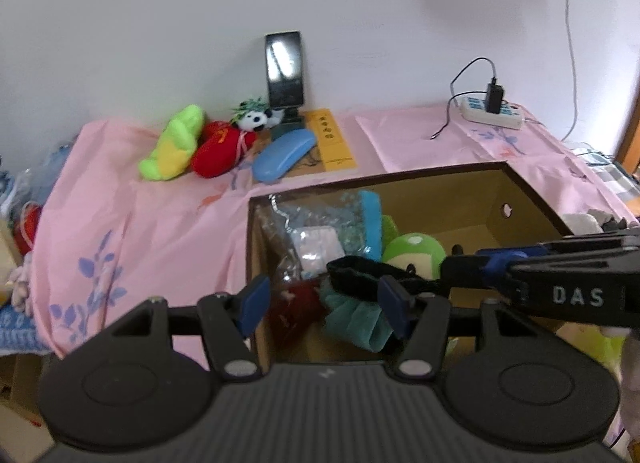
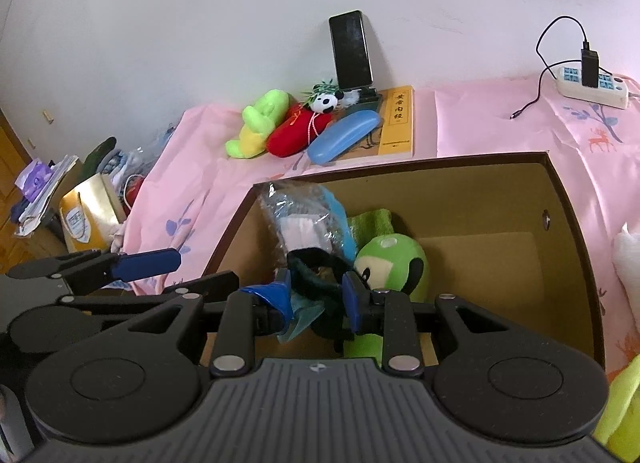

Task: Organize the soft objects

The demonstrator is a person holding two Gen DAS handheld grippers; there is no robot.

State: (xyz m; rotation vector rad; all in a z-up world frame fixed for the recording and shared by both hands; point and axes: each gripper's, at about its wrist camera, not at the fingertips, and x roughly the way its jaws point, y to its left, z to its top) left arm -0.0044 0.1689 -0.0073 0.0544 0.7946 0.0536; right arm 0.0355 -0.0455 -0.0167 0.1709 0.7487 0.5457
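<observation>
placement step: your right gripper (image 2: pixel 316 295) pinches the black-and-teal soft fabric bundle (image 2: pixel 316 267) over the brown cardboard box (image 2: pixel 576 223); left gripper (image 1: pixel 324 299) spread beside it. next, lower and release.

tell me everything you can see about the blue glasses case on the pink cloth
The blue glasses case is a closed, smooth, rounded clamshell that looks like hard plastic, light blue all over. It lies flat and slanted on the pink cloth, its far end resting over the yellow book. The red plush sits right beside it, apparently touching. Neither claw is near it.
</observation>
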